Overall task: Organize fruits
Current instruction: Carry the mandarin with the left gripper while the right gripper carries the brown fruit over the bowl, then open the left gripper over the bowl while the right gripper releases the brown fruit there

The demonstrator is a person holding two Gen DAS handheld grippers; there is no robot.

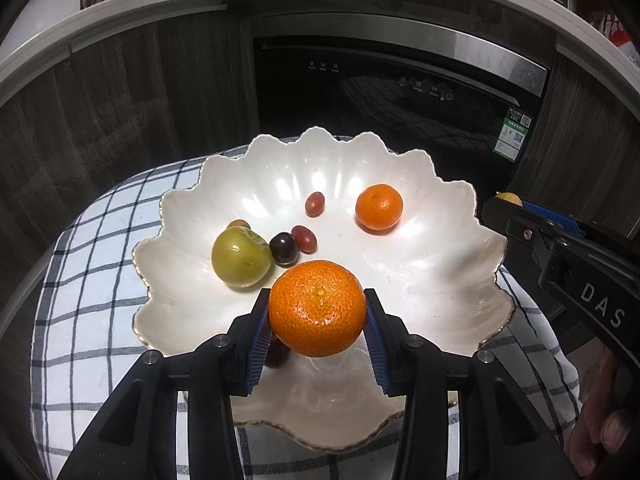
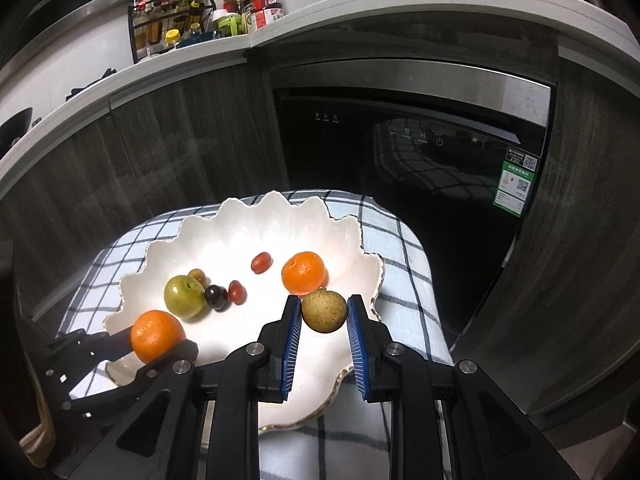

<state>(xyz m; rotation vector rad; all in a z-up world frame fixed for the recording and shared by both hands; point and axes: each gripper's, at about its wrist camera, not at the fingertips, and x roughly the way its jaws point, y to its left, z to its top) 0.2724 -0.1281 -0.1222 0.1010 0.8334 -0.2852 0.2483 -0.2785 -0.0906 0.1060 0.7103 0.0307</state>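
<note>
A white scalloped bowl [image 1: 432, 280] [image 2: 248, 232] sits on a checked cloth. My left gripper [image 1: 317, 312] is shut on a mandarin [image 1: 317, 308] over the bowl's near side; it also shows in the right wrist view [image 2: 158, 336]. My right gripper [image 2: 324, 312] is shut on a small brown-green round fruit [image 2: 324, 311] above the bowl's right rim. In the bowl lie a second mandarin [image 1: 379, 207] [image 2: 303, 273], a green apple [image 1: 241, 255] [image 2: 185, 295], a dark grape [image 1: 283, 249] [image 2: 216, 297] and red grapes [image 1: 315, 203] [image 2: 261, 262].
The checked cloth [image 1: 100, 280] [image 2: 404, 264] covers a small table. A black dishwasher door [image 1: 400, 92] [image 2: 400, 152] and dark cabinets stand behind it. A counter above holds a rack of bottles [image 2: 172, 20]. Another dark grape [image 1: 276, 354] lies under my left gripper.
</note>
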